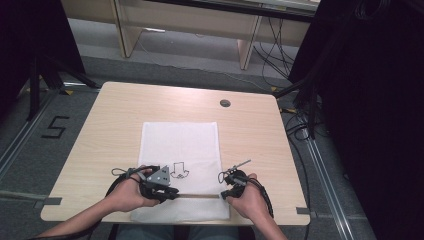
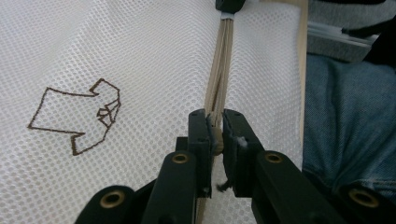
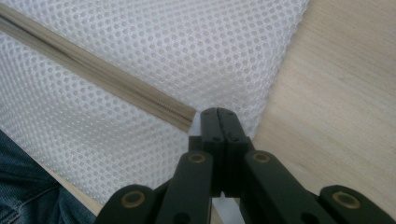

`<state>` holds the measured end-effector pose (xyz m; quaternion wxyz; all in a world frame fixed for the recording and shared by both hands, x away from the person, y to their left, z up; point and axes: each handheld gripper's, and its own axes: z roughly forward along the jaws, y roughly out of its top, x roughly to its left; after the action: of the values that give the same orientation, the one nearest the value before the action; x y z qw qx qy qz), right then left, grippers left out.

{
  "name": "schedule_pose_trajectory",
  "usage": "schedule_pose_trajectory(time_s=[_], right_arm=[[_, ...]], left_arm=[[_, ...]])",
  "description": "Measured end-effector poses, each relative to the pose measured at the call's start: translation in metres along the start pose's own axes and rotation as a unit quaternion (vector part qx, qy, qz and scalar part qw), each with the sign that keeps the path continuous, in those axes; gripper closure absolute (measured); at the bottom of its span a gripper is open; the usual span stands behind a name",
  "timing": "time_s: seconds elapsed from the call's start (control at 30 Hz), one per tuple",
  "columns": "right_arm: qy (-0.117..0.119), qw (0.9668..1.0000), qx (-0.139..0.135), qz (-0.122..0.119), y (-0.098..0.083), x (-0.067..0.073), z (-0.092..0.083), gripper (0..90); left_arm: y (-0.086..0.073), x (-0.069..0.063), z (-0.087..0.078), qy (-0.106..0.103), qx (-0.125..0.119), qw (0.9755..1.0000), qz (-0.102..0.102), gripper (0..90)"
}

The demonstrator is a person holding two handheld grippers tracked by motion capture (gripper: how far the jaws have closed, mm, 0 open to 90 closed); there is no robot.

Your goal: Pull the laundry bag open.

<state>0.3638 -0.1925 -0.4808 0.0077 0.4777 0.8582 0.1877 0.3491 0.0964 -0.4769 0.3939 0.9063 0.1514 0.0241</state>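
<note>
I have both grippers at the near edge of the pale wooden table point(image 1: 100, 135), working the white mesh laundry bag point(image 1: 180, 145) that lies flat with its long axis running from 12 to 6 o'clock in the high view, the small brown shirt outline point(image 1: 179, 170) printed near its lower end. The beige zipper point(image 1: 197, 195) crosses the bag from 9 to 3 o'clock, just above the near hem.

My left gripper point(image 2: 215, 133) has its jaws nearly together, pinching the zipper pull point(image 2: 215, 135) — the beige tape runs straight away from the tips toward 12 o'clock in the left gripper view. My right gripper point(image 3: 218, 122) is fully closed at the zipper's end, at the bag's right edge; the mesh seems caught between the tips, though I cannot tell how much.

I judge the right grip is there as an anchor — it keeps the tape taut so the pull can travel along it without bunching the mesh. The 2 grippers sit on the same line as the zipper.
</note>
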Motion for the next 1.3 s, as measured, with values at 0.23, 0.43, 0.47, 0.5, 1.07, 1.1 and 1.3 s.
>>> schedule_pose_trajectory(time_s=[0.23, 0.43, 0.47, 0.5, 1.07, 1.1, 1.3], right_arm=[[0.002, 1.0000, -0.005, -0.006, 0.000, 0.000, 0.000, 90.0], [0.007, 0.9999, -0.007, -0.011, 0.000, -0.002, 0.002, 90.0], [0.006, 0.9999, -0.008, -0.011, 0.000, -0.001, 0.001, 90.0], [0.005, 0.9999, -0.009, -0.011, 0.000, -0.001, 0.001, 90.0], [0.007, 0.9999, -0.002, -0.013, 0.001, -0.002, 0.001, 90.0], [0.007, 0.9999, -0.003, -0.014, 0.001, -0.002, 0.001, 90.0], [0.007, 0.9999, -0.003, -0.014, 0.001, -0.002, 0.001, 90.0]], left_arm=[[-0.001, -0.001, -0.002, 0.006, -0.002, 1.0000, -0.001, 81.7], [-0.003, -0.001, -0.004, 0.007, -0.001, 1.0000, -0.005, 81.7], [-0.003, 0.000, -0.005, 0.010, 0.004, 0.9999, 0.001, 81.7], [-0.004, 0.000, -0.006, 0.012, 0.006, 0.9999, 0.004, 81.7], [-0.011, 0.002, -0.011, 0.012, -0.001, 0.9999, -0.011, 81.7], [-0.011, 0.003, -0.012, 0.010, 0.000, 0.9999, -0.011, 81.7], [-0.012, 0.004, -0.014, 0.010, 0.004, 0.9999, -0.007, 81.7]])
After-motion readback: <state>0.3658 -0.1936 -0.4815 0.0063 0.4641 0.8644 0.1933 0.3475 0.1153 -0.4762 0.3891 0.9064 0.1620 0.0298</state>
